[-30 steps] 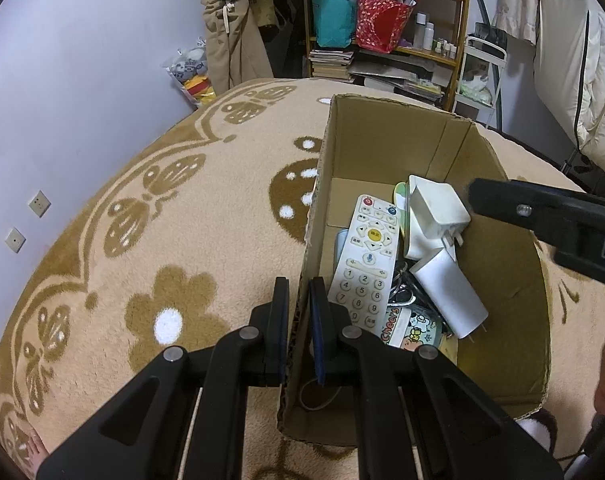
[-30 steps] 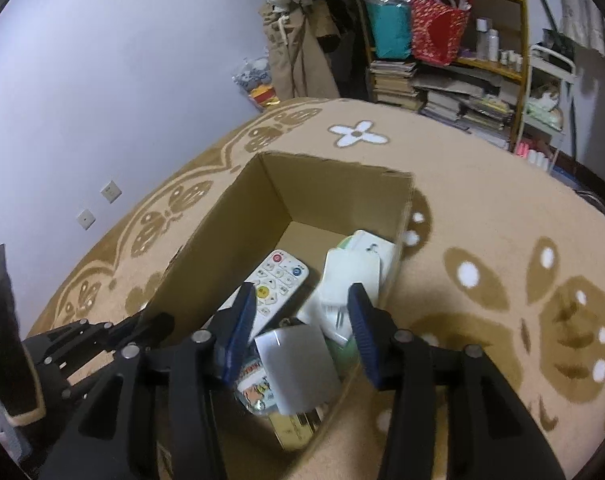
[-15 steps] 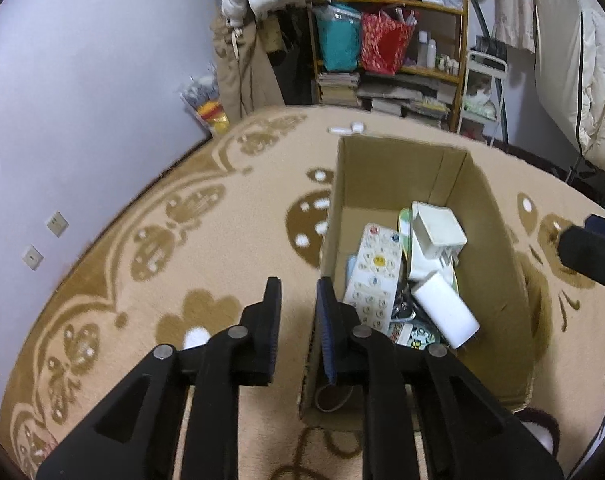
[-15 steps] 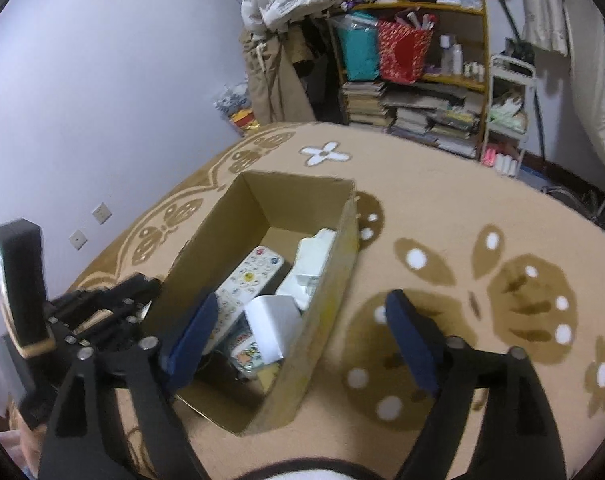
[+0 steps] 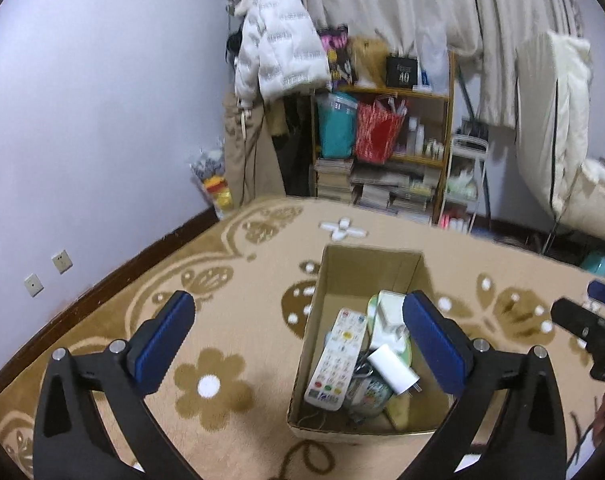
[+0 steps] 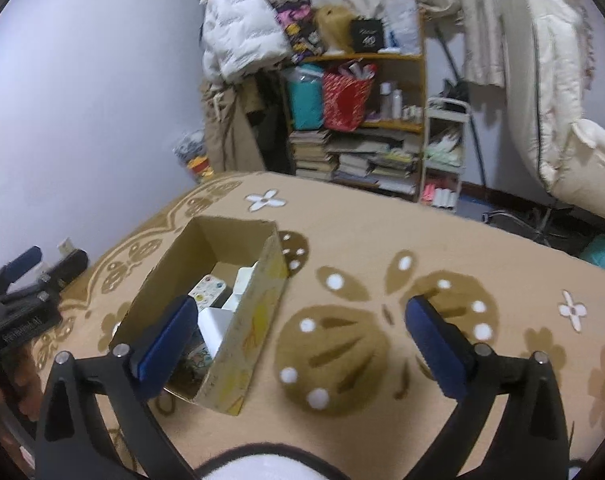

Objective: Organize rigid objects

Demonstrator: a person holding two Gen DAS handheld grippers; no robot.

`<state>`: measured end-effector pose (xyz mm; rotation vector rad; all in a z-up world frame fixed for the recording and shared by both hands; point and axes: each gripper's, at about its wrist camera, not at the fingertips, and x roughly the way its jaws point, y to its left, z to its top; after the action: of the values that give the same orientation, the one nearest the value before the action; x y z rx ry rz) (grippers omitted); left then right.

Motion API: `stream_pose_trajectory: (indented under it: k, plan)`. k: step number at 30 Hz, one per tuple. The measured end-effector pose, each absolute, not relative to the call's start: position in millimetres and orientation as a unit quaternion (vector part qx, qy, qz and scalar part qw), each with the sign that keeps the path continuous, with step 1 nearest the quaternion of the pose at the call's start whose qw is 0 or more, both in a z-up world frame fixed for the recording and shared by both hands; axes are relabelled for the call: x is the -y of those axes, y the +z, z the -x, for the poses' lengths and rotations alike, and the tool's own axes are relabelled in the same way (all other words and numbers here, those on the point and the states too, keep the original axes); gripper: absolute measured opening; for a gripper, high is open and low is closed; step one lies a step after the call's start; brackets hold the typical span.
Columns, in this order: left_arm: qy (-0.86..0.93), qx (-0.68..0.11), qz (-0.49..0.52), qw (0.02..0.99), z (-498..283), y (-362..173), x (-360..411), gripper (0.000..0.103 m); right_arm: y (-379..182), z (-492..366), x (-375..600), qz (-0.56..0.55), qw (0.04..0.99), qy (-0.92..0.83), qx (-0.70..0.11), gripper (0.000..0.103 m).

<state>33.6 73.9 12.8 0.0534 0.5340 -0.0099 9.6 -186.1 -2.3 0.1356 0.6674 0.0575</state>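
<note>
An open cardboard box (image 5: pixel 364 270) stands on the flower-patterned carpet (image 5: pixel 222 384). In it lie a white remote (image 5: pixel 336 360), a white charger (image 5: pixel 392 368), a white adapter (image 5: pixel 390 312) and small printed items. My left gripper (image 5: pixel 298 304) hovers above the box's near-left corner; its jaws are opening wide and nothing is gripped between them. My right gripper (image 6: pixel 301 306) hangs to the right of the box (image 6: pixel 258 328), over bare carpet, also opening with nothing between its pads. The right wrist view shows the left gripper (image 6: pixel 22 276) beyond the box, with the remote (image 6: pixel 206 290) inside.
A wooden shelf (image 5: pixel 402 152) with books, a red bag and a teal bag stands behind the carpet. A white jacket (image 5: pixel 278 56) hangs beside it. The lilac wall (image 5: pixel 82 120) with sockets runs along the left. A pale chair (image 6: pixel 562 140) is at the far right.
The left gripper let go of the box's left wall, opened wide and rose. The right gripper widened from half open and drew away to the right of the box.
</note>
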Motion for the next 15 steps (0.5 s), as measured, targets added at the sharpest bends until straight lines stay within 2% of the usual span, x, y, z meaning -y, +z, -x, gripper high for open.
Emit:
stream_pose_trajectory:
  k: [15]
  plan:
    - [-0.012,-0.198,-0.038,0.979,45,76,-69,0.103,40,71,210,-0.047,0.963,-0.005,-0.267,0.103]
